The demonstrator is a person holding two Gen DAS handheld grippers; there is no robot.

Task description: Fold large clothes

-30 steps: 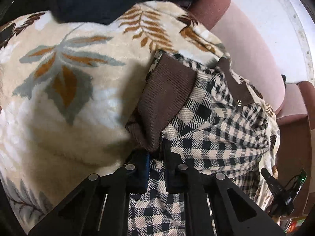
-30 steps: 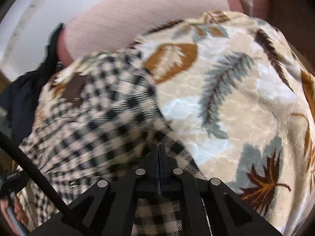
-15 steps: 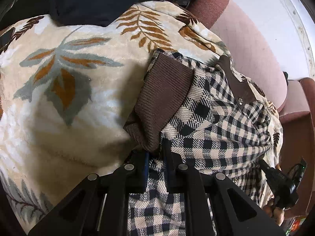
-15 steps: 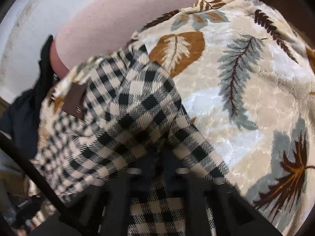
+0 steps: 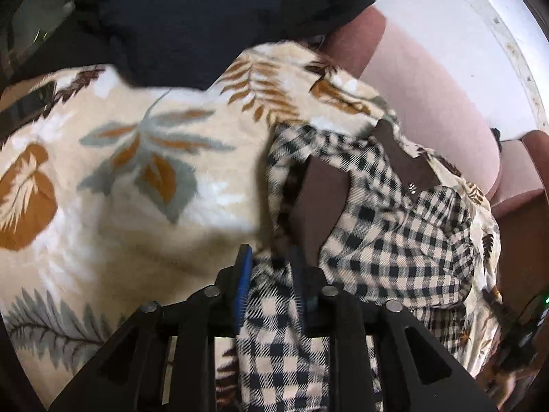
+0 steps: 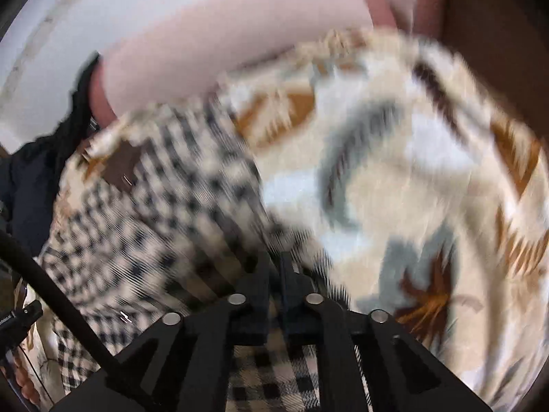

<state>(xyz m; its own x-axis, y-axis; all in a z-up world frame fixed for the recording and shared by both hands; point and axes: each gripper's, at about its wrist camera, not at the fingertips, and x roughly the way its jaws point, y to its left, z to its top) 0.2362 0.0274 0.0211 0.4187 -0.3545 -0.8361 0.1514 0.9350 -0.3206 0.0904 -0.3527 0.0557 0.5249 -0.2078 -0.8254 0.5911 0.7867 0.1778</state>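
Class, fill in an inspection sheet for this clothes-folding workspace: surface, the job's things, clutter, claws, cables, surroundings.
Surface: leaf-print fleece blanket spread over a pink sofa.
Job's things: black-and-cream checked shirt with brown ribbed cuff, lying bunched on the blanket.
Clutter: dark navy garment heaped at the blanket's far edge.
Claws: left claw slightly parted with checked cloth between its fingers; right claw shut on the shirt, view motion-blurred.
Cables: thin dark cord crossing the lower left of the right wrist view.
Surroundings: white wall behind the sofa.
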